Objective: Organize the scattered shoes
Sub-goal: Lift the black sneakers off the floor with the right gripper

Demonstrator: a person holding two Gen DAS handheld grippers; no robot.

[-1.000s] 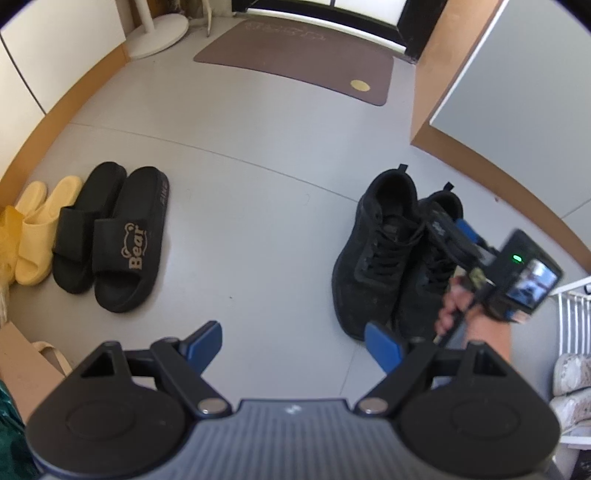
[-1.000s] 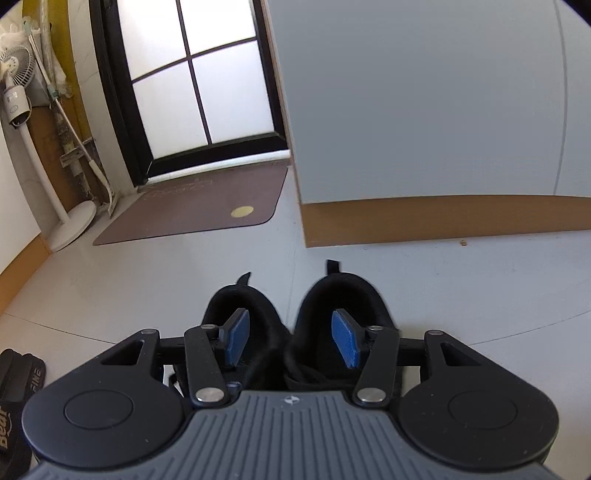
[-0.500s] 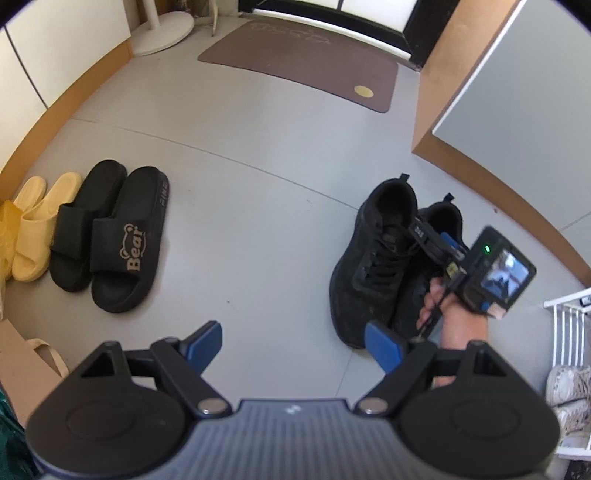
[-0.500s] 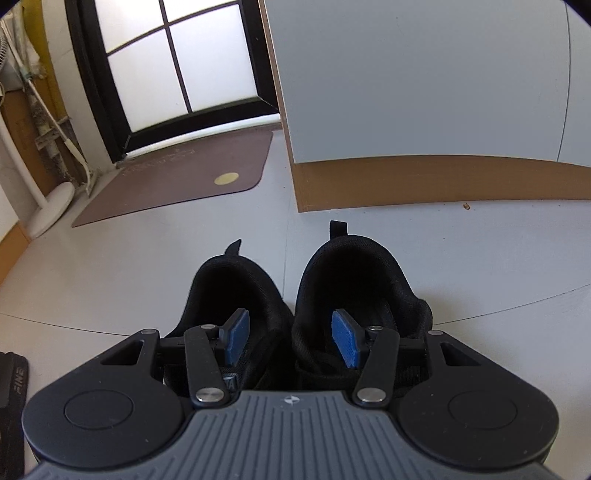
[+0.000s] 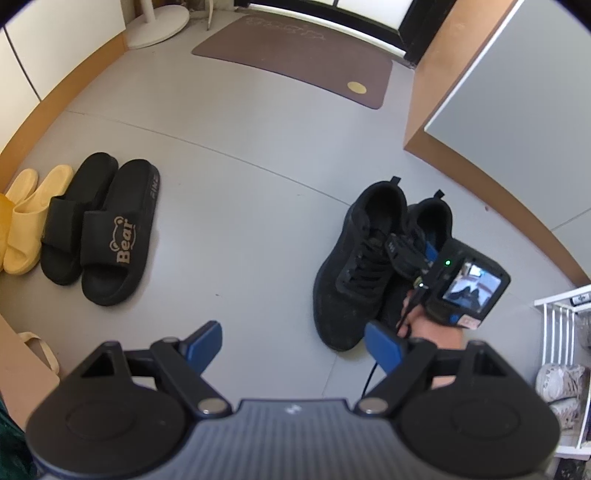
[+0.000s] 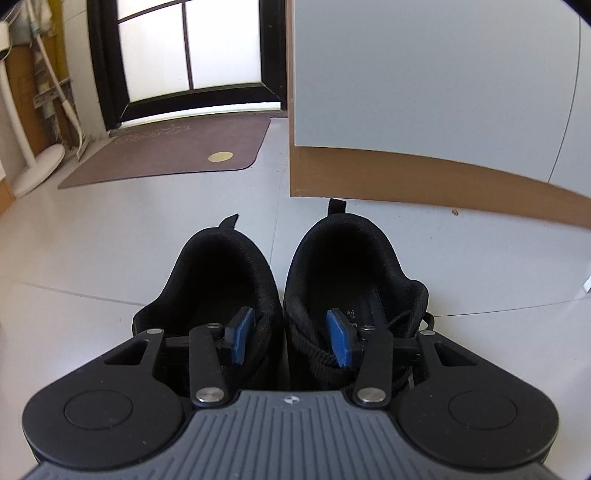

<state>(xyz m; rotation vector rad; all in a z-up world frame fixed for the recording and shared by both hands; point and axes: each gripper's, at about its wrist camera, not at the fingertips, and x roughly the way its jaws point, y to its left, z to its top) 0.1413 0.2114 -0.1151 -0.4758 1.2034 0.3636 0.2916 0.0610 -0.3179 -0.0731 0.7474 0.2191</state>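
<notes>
Two black lace-up sneakers (image 5: 354, 258) stand side by side on the grey floor, heels toward the door. My right gripper (image 6: 290, 341) has one blue pad in the left sneaker (image 6: 221, 280) and the other in the right sneaker (image 6: 351, 258), squeezing their inner collars together. A hand holds that gripper (image 5: 417, 247) in the left wrist view. My left gripper (image 5: 293, 343) hangs open above bare floor, nearer than the sneakers. Black "Bear" slides (image 5: 110, 236) and yellow slippers (image 5: 29, 206) lie paired at the left.
A brown doormat (image 5: 295, 55) lies before the glass door. A grey cabinet with a brown base (image 5: 461, 147) stands just beyond the sneakers. A white shoe rack (image 5: 561, 332) holding pale sneakers (image 5: 561, 380) is at the right. A fan base (image 5: 159, 26) stands far left.
The right gripper's pads have drawn closer together, pinching the two sneakers' inner collars, and it has pushed further into the shoes. The left gripper stayed open and barely shifted.
</notes>
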